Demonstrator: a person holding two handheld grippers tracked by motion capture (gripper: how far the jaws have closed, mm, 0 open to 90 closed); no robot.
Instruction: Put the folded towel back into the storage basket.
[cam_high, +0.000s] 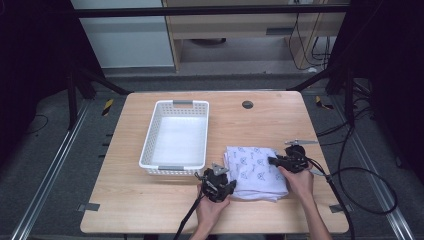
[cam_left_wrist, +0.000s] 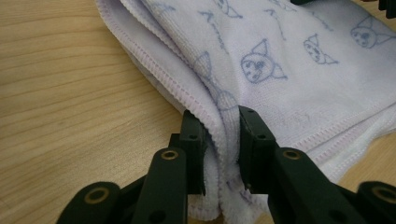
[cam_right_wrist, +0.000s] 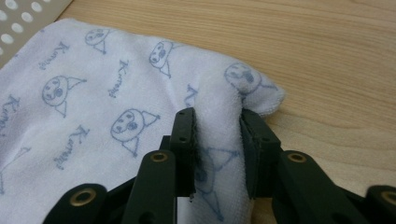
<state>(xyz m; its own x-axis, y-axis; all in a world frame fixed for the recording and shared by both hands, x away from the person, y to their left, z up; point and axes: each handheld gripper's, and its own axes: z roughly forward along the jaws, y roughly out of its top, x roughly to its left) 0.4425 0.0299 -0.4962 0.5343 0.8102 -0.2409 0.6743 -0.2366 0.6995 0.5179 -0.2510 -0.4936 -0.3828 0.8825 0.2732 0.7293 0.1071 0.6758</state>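
Towel pinched at both sides beside the basket

Folded cloth is the work in hand: a white towel (cam_high: 256, 171) printed with small blue cartoon faces lies on the wooden table (cam_high: 150, 200), right of centre in the lower half of the high view. Just to its left, nearly touching, stands a white perforated basket (cam_high: 176, 137), which looks empty.

The left gripper (cam_high: 220, 181) sits at the towel's lower left corner. In the left gripper view its two black jaws have closed onto a bunched ridge of the stacked, stitched hems (cam_left_wrist: 224, 121), so that several layers are caught together rather than the top sheet alone. That looks deliberate: gripping the whole thickness should keep the fold from falling open when the cloth comes off the table.

The right gripper (cam_high: 280, 161) reaches in from the right edge of the towel, at mid height in the high view. In the right gripper view its jaws are clamped on a raised hump of cloth (cam_right_wrist: 217, 135) near a rounded corner that lies at the right of that frame, with bare table beyond.

With a hold at each of two opposite sides, the towel can be lifted flat and taut. Judging by the basket so close on the left, the likely aim is to carry the folded towel across and lay it inside. The main risk is a lower layer slipping free and sagging.
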